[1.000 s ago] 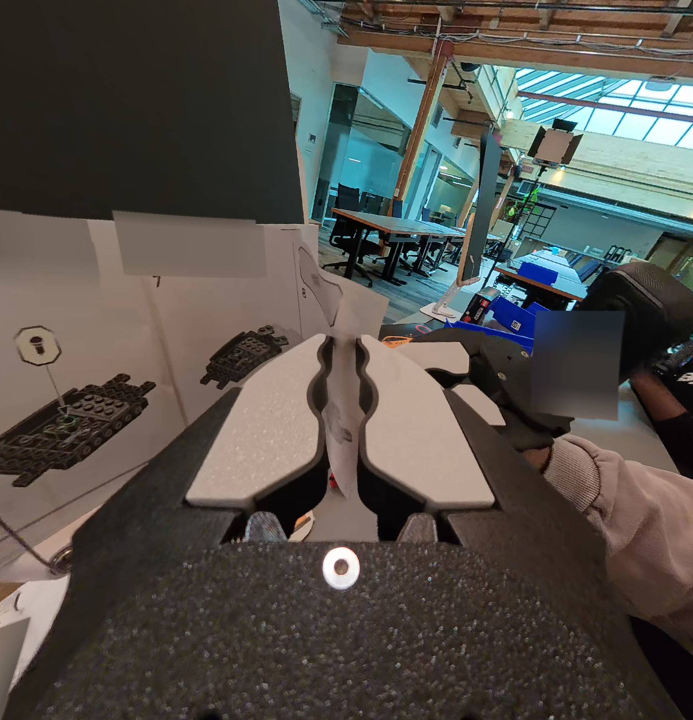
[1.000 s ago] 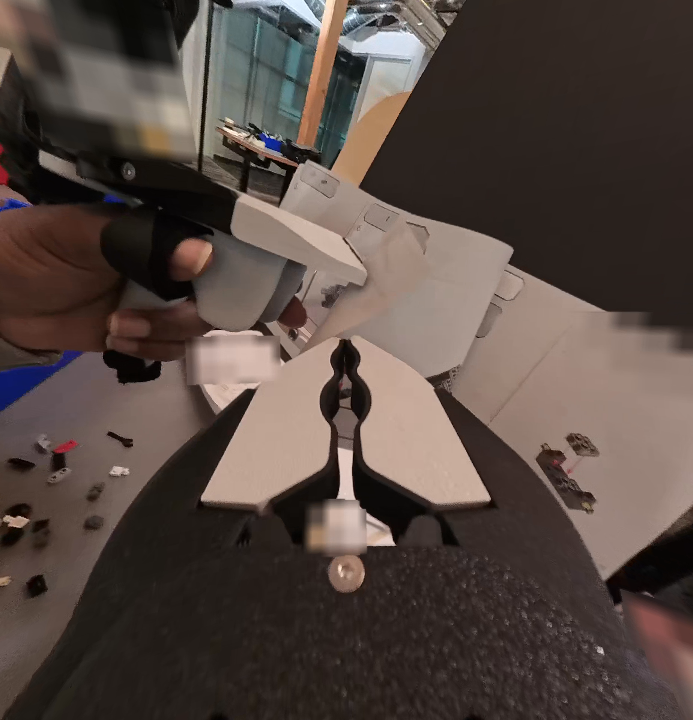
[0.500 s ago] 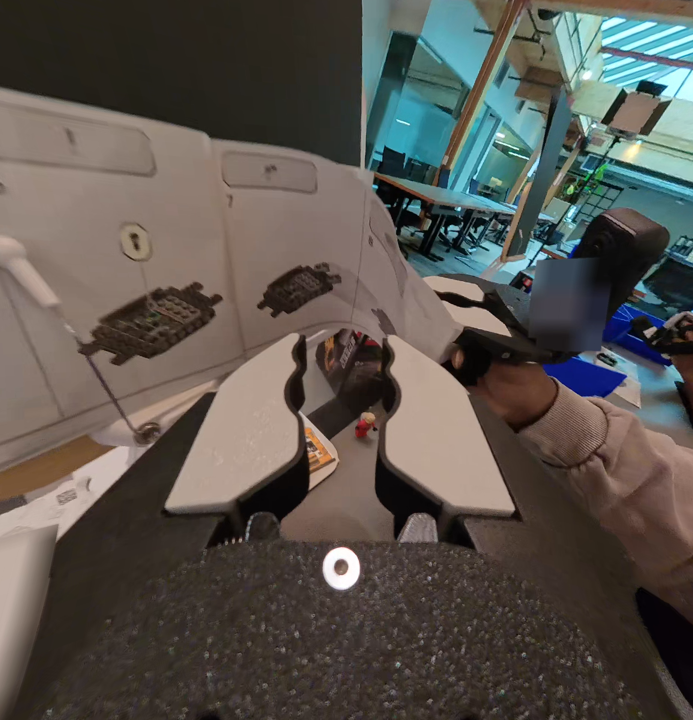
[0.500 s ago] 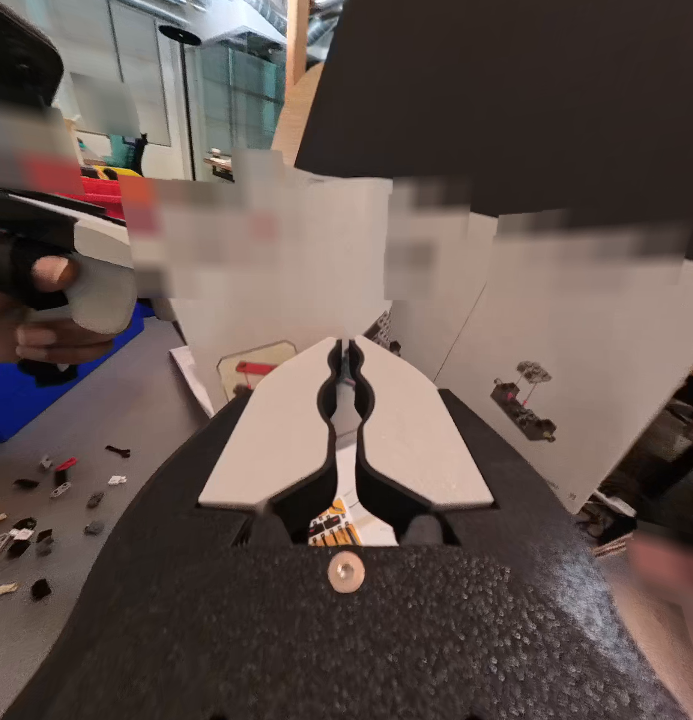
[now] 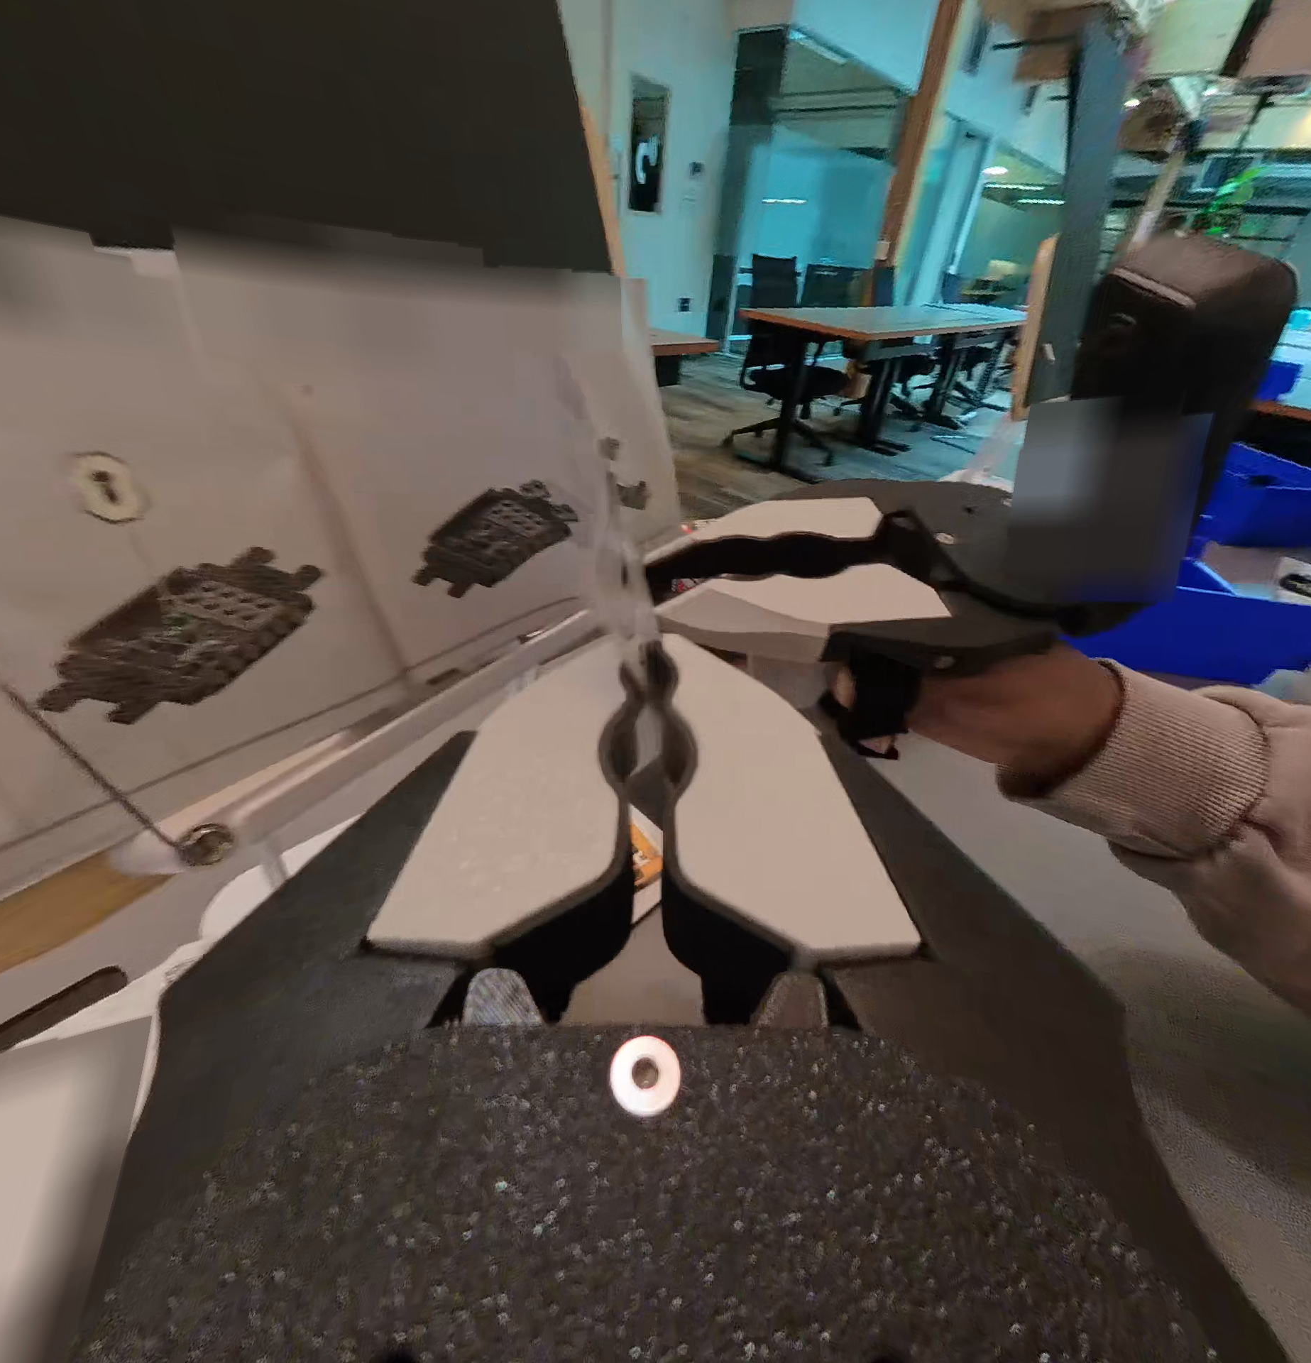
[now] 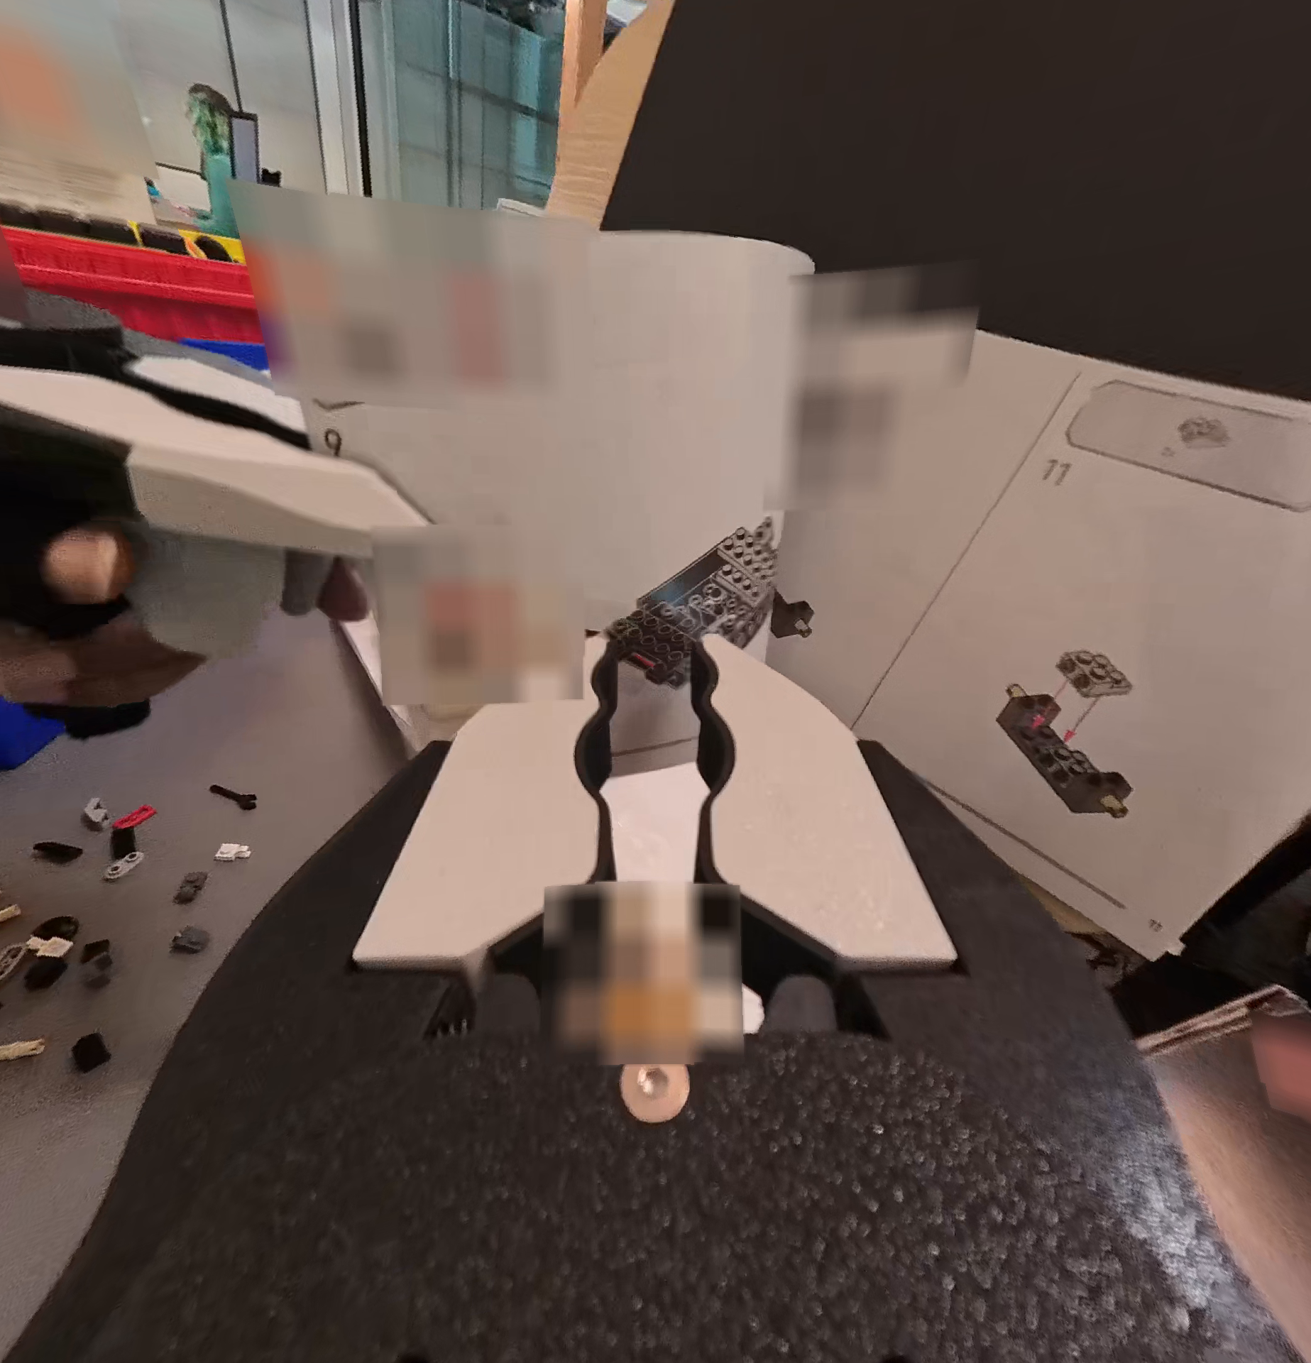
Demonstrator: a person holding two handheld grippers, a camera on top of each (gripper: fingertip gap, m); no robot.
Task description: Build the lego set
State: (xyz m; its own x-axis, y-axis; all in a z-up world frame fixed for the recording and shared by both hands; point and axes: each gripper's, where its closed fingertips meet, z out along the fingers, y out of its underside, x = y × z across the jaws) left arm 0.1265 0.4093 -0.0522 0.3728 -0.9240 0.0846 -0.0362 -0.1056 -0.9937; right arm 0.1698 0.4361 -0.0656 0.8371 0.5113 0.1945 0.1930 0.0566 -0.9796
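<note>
— What's on the grey tabletop (image 6: pixel 283 745)?
— Loose lego pieces (image 6: pixel 84 907) lie scattered at the left, near.
— And the left hand-held gripper (image 5: pixel 641 664)?
— Pressed together, pinching a page edge of the instruction booklet (image 5: pixel 269 457) — it stands open farther back.
— The right hand-held gripper (image 6: pixel 648 664)?
— Spread, just before the booklet's pages.

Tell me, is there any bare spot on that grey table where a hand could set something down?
Yes. The grey table is bare between the loose lego pieces on its left and the propped instruction booklet. In the left wrist view, another bare stretch lies beside the sleeve. It is crowded among the pieces and where both grippers meet the booklet page.
</note>
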